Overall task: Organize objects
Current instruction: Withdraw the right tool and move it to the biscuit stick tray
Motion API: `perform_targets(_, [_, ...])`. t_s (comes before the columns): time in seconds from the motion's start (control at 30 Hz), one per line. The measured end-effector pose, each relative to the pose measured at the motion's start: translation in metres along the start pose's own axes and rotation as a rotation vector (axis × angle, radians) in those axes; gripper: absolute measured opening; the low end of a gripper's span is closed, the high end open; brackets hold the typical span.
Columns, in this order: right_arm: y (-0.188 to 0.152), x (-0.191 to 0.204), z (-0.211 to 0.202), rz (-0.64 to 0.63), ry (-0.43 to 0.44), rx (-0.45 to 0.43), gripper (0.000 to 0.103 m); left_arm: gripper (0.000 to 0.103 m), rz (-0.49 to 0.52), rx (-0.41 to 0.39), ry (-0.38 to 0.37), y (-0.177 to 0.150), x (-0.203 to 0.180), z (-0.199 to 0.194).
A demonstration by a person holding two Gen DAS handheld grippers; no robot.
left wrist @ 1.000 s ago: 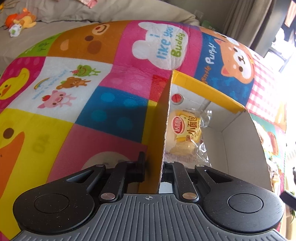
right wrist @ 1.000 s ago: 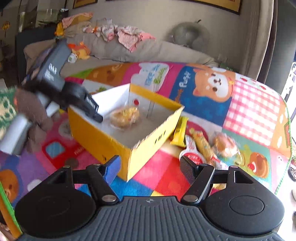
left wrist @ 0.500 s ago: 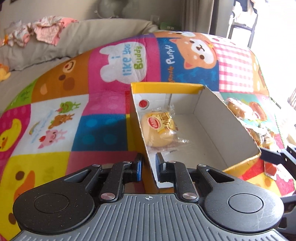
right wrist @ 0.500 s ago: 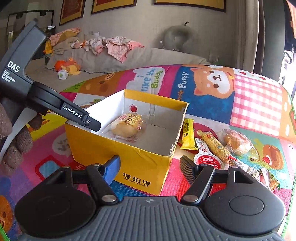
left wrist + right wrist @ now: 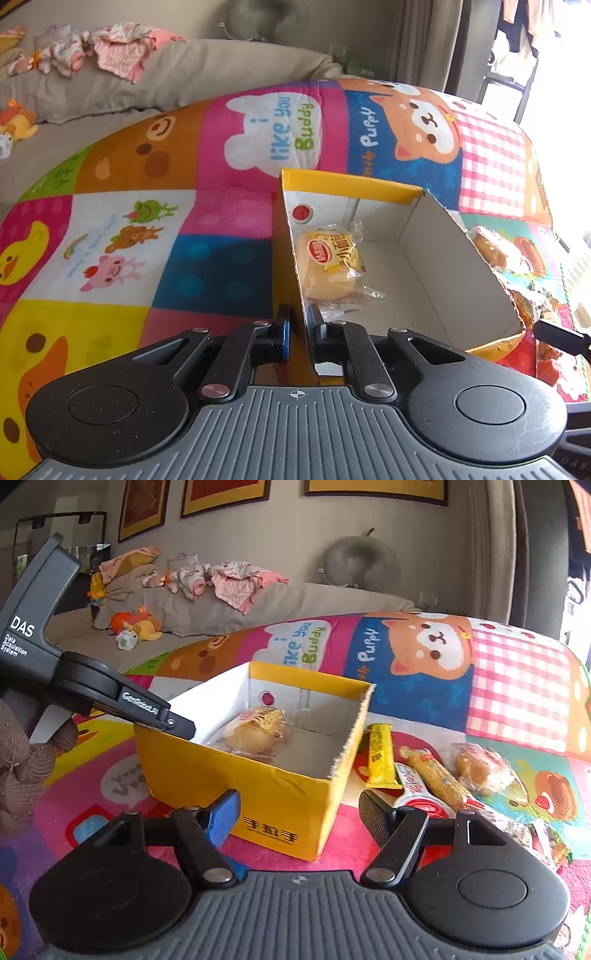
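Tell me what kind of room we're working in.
Probably a home living room or playroom: a cartoon play mat on the floor, a sofa strewn with baby clothes, and a plush toy.

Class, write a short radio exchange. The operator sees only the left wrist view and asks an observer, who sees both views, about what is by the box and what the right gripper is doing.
Operator: My left gripper has its jaws clamped on the yellow box wall. The far wall blocks my view. What lies just outside it?
Observer: A yellow snack bar lies on the mat right beside that wall.
Operator: Is the right gripper carrying anything?
Observer: No. The right gripper has its jaws wide open and empty, facing the box's near corner.
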State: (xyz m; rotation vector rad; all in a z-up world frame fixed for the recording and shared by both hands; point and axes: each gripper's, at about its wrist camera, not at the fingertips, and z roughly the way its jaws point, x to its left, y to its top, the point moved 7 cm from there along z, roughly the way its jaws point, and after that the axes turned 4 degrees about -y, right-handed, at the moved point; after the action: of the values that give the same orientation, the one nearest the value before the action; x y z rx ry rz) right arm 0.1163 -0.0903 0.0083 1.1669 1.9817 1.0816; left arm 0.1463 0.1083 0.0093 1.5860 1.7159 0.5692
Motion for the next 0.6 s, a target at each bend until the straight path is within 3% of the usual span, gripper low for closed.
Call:
perform_targets(0.33, [-0.031, -0.107, -0.048, 0.161, -0.282, 0.068, 0.072, 0.011, -0.032, 0.002, -0.001, 0.001, 0.001, 0.001])
perform_targets(0.6, [-0.055, -0.149, -0.023, 0.394, -0.269, 0.186, 0.076, 0.011, -0.020, 0.013, 0.004, -0.001, 0.001, 0.004])
